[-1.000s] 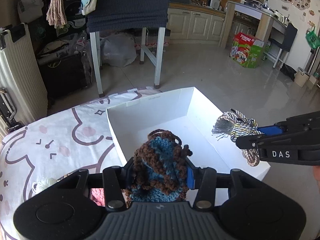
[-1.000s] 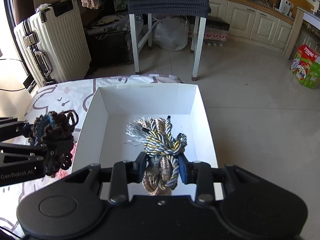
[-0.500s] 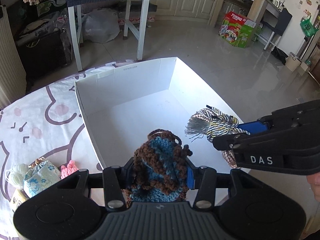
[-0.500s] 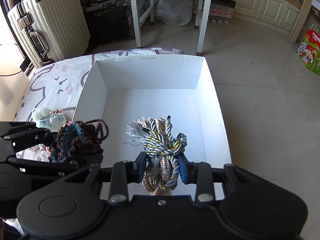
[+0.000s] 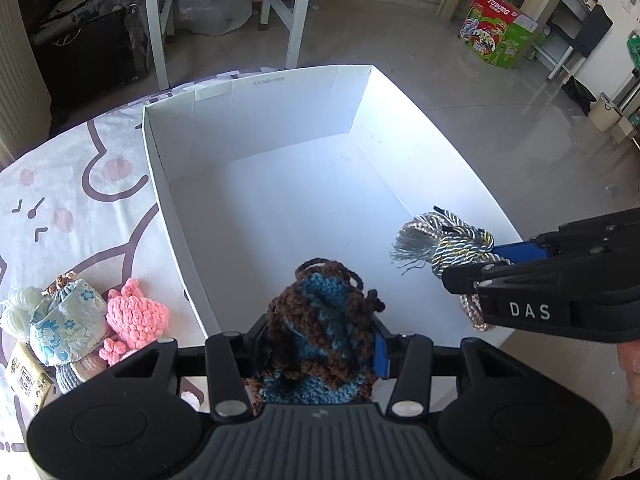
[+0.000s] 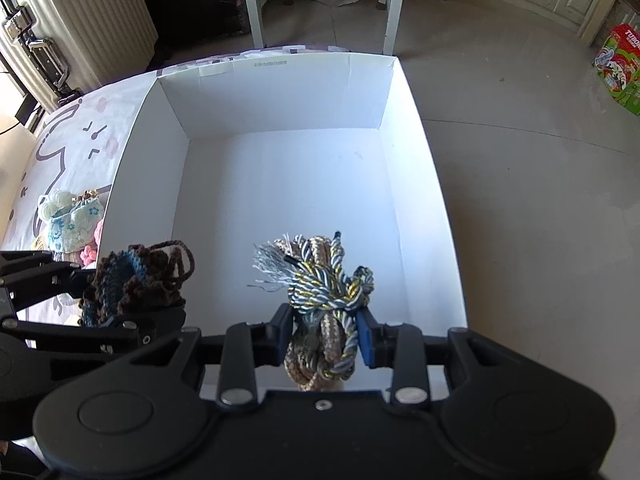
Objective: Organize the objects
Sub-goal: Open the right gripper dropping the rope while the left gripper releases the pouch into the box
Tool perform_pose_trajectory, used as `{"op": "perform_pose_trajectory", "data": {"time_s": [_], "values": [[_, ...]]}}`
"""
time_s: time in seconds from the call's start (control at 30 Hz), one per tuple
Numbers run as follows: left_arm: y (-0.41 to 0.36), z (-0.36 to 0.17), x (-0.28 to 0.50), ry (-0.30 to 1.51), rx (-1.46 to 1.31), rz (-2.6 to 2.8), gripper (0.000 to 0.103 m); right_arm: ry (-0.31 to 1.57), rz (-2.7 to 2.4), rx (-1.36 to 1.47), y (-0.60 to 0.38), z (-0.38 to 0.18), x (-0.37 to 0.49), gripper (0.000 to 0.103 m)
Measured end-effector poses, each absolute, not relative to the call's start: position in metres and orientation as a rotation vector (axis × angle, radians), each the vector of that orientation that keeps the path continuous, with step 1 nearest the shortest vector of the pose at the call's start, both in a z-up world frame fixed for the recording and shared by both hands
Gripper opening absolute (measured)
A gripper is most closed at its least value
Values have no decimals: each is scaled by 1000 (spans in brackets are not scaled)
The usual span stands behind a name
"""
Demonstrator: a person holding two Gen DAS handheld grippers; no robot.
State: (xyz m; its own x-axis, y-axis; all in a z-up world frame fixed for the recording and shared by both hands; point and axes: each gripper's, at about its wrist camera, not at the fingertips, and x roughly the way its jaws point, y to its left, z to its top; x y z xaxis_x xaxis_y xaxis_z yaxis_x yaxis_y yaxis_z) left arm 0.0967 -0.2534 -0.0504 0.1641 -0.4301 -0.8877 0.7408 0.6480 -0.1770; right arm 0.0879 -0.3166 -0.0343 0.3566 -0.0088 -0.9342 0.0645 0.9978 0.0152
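Two wrist fisheyes, steeply downward, close above one shared white box (image 5: pixel 256 80).

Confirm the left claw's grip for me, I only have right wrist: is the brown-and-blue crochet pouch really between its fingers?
Observer: Yes. The left wrist view shows the left claw shut on the crochet pouch, with a blue pad pressing into its right side.
Operator: What's outside the box on that side?
Observer: A pink crochet piece lies whole beside the white box, next to a floral pouch. Your view hides most of the pink one behind the wall.
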Motion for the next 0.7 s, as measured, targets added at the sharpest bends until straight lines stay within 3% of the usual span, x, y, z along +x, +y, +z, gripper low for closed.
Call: {"op": "perform_pose_trajectory", "data": {"time_s": [0.17,0.27,0.33,0.7], "values": [[-256,-49,97,1121,322,-851,54,1221,-52,54,-316,-38,92,35],[-256,-46,98,1117,322,-844,62,1227,-56,54,-315,-39,93,36],[-256,-45,99,1110,335,-846,68,1218,-57,47,-314,-37,93,46],[-256,-46,95,1089,387,-863,68,1218,-83,58,-321,-36,92,49]]}}
